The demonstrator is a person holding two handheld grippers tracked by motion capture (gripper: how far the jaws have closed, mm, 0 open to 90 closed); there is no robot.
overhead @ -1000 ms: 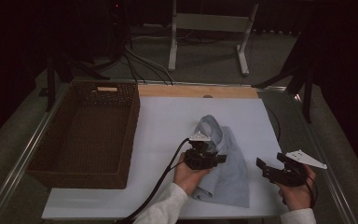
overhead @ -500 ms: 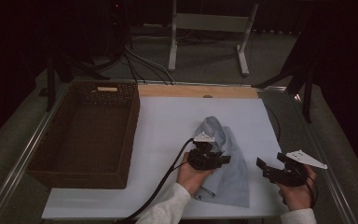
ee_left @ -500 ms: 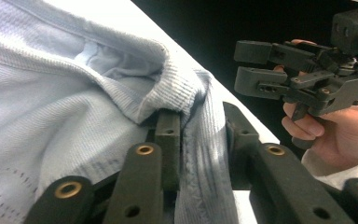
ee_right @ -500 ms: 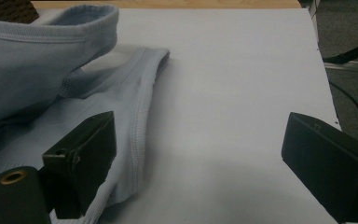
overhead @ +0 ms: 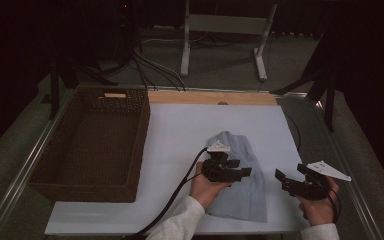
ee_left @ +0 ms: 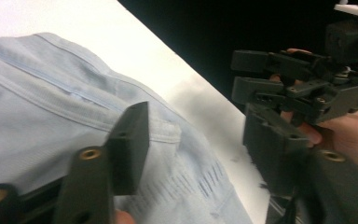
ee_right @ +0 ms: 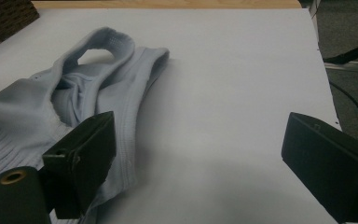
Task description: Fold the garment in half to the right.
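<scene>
A light blue garment (overhead: pixel 245 200) lies crumpled on the white table sheet (overhead: pixel 190 130), near its front right. My left gripper (overhead: pixel 242 172) hovers over the garment's middle and points right. Its jaws have just been opening. In the left gripper view the left gripper (ee_left: pixel 196 126) stands open above the garment's (ee_left: pixel 37 93) seamed fabric, and the pads do not press on it. To the garment's right, my right gripper (overhead: pixel 282 182) is held open with nothing between its jaws. In the right gripper view the right gripper (ee_right: pixel 200 140) frames bare sheet, the garment (ee_right: pixel 107 65) to its left.
A brown wicker basket (overhead: pixel 140 135) stands on the left side of the table, its inside bare. A wooden strip (overhead: pixel 210 97) runs along the far edge. A metal stand (overhead: pixel 225 25) and cables lie on the floor beyond. The right gripper (ee_left: pixel 242 74) appears in the left gripper view.
The left gripper's jaws stand wider apart than before, over the garment. Both hands have kept their places.
</scene>
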